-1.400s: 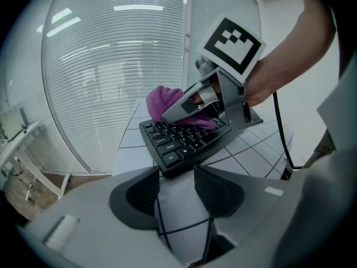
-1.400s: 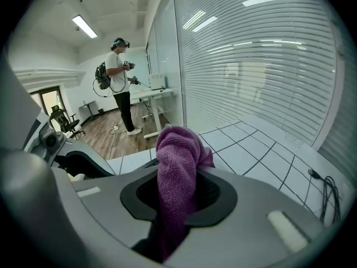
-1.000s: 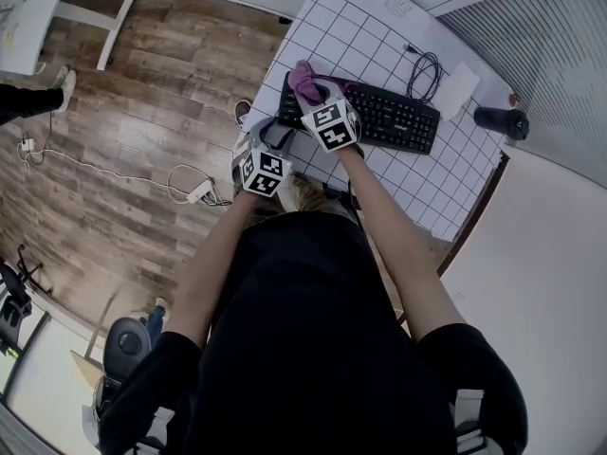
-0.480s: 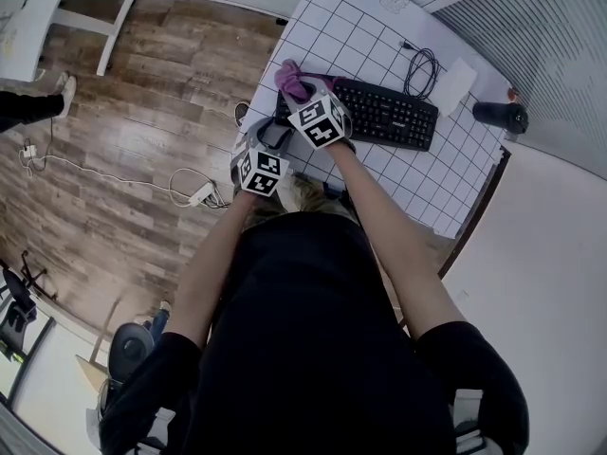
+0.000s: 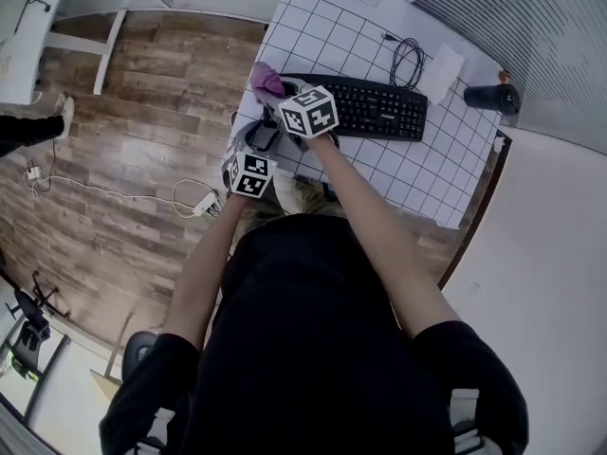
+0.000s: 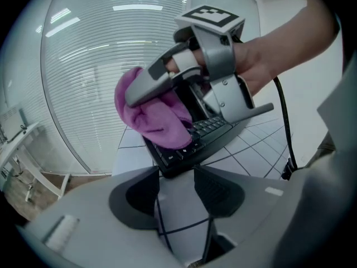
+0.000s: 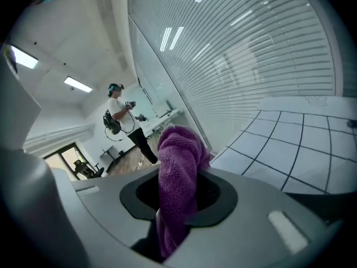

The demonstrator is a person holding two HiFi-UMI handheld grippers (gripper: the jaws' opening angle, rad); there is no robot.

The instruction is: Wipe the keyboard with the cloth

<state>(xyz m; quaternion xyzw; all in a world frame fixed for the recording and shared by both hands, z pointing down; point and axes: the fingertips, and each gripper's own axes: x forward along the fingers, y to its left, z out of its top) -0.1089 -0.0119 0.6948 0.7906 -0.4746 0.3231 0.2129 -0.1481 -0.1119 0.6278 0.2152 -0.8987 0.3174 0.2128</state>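
The black keyboard lies on the white gridded table. My right gripper is shut on the purple cloth, held just above the keyboard's left end. In the right gripper view the cloth stands pinched between the pads of the right gripper. My left gripper sits at the table's near edge, jaws open, nothing between them. In the left gripper view the left gripper points at the keyboard's end, with the cloth hanging over it.
A coiled black cable, a white flat box and a dark cylinder lie beyond the keyboard. The table's left edge drops to wooden floor with a power strip. A person stands far off.
My right gripper has lifted the cloth, rolled, and carried it left toward the keyboard's end. The left gripper has kept its place.
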